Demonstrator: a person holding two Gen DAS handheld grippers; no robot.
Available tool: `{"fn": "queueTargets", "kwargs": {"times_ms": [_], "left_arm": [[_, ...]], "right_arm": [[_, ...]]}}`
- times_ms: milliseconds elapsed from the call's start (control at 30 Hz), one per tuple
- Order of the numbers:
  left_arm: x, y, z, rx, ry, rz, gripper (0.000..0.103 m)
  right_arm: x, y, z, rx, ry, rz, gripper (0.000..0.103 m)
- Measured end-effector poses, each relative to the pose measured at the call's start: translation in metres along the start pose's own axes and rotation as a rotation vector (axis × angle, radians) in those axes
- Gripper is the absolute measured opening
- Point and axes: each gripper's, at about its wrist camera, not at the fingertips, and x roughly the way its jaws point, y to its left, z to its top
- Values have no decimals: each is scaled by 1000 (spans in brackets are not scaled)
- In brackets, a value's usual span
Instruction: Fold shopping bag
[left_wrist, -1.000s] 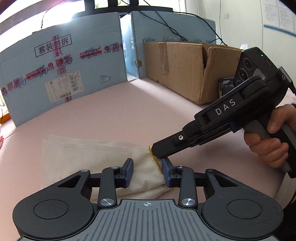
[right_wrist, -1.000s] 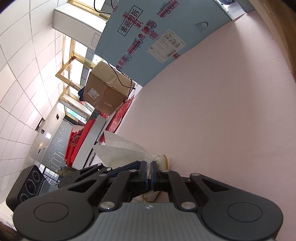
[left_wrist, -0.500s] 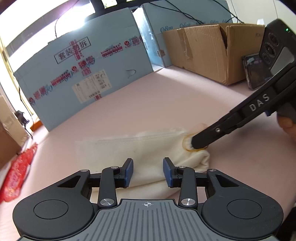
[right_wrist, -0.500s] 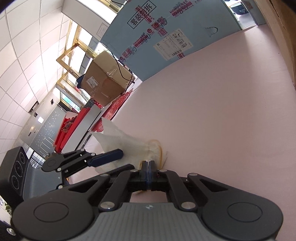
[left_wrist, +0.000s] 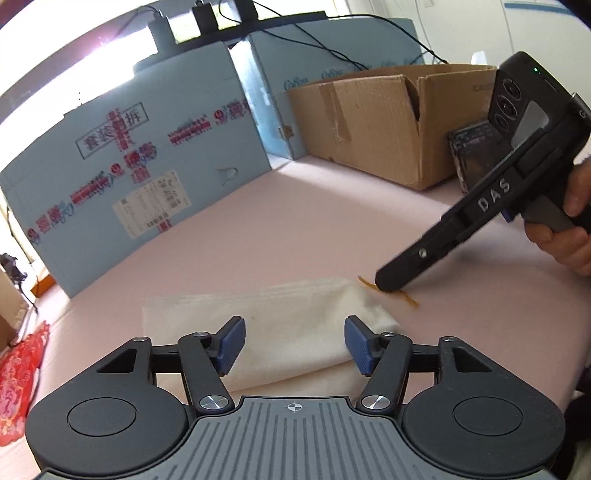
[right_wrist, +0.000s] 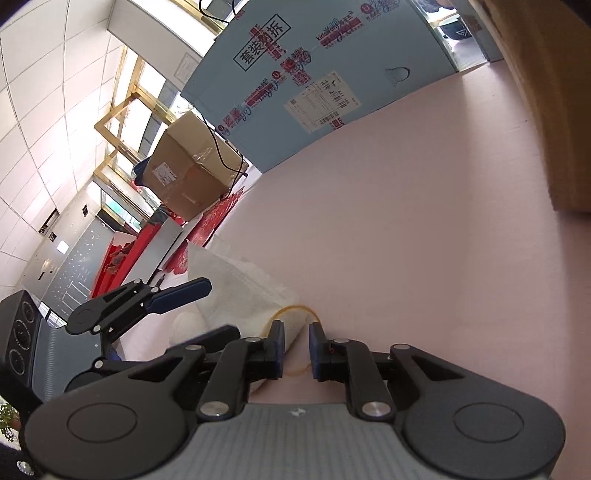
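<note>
Here, folded bag (left_wrist: 295, 332) beneath left hand-held gripper (left_wrist: 294, 345)

The pink surface (left_wrist: 295, 229) lies bare between the folded bag (left_wrist: 280, 325) and the back. The rear is closed off by the blue panel (left_wrist: 140, 158); the cardboard box (left_wrist: 376, 122) blocks the right rear. The right claw (left_wrist: 388, 284) stands just beside the bag's right end

Black linkage grippers, blue fingers (left_wrist: 229, 344), silver screws, white "DAS" marking.
</note>
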Motion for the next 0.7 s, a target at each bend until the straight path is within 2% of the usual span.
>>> {"fn": "queueTargets", "kwargs": {"times_ms": [100,267,333,367,433,500,533,567,667,700], "left_arm": [[-9,6,-4,75,-37,-33,68],[-1,-5,-16,395,-6,20,68],[4,-8,-20,476,-3,28,68],[6,-8,-20,484,-9,17,67],[9,0,-19,452,-13,-40,55],[12,9,-17,399,-9,-91,33],[14,13,-16,374,-7,-111,30],[15,17,-15,347,-10,-130,22],[11,23,-11,298,-35,-152,13],[7,23,-9,291,-45,-159,11]], "right_arm": [[-9,11,-2,-99,-15,-61,40],[-17,36,-13,-261,-6,-165,40],[-15,48,-18,-333,-10,-193,41],[-11,54,-20,-367,-2,-200,41],[-4,63,-25,-432,26,-218,41],[3,69,-29,-484,56,-245,40],[8,73,-31,-521,71,-268,40],[9,74,-32,-537,73,-273,40],[17,85,-38,-643,87,-319,34],[19,88,-39,-669,88,-324,29]]}}
